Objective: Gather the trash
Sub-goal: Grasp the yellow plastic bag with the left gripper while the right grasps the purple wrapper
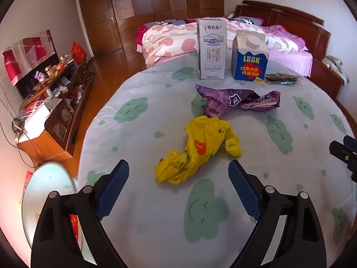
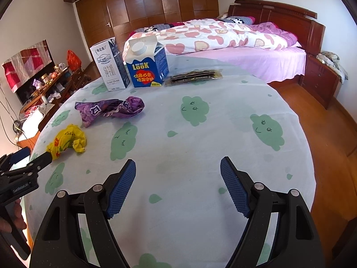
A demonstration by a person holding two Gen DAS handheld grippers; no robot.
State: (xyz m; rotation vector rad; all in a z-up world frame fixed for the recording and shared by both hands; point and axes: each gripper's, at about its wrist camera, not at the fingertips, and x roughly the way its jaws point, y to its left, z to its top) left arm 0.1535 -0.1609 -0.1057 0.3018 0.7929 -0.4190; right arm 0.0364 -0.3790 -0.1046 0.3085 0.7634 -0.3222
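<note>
A cloud-print table [image 2: 200, 201] carries two cartons [image 2: 146, 64], purple wrapper [image 2: 109, 110], yellow wrapper [image 1: 198, 149] and dark packets [image 2: 194, 77].

1. Left wrist view: left gripper [image 1: 178, 187] jaws wide, bare table cloth [image 1: 142, 223] between them; yellow wrapper [image 1: 198, 149] just ahead at frame centre, nothing in between.
2. Purple wrapper [image 1: 236, 99] lies behind the yellow one, seemingly touching it.
3. White milk carton [image 1: 212, 49] and blue carton [image 1: 250, 58] stand upright at upper centre, blocking the far edge; flat dark packet [image 1: 282, 79] beside them.
4. Right wrist view: right gripper [image 2: 178, 186] over open cloth; centre and right of frame clear.
5. Pale round object [image 1: 48, 201] at lower left crowds that side.
</note>
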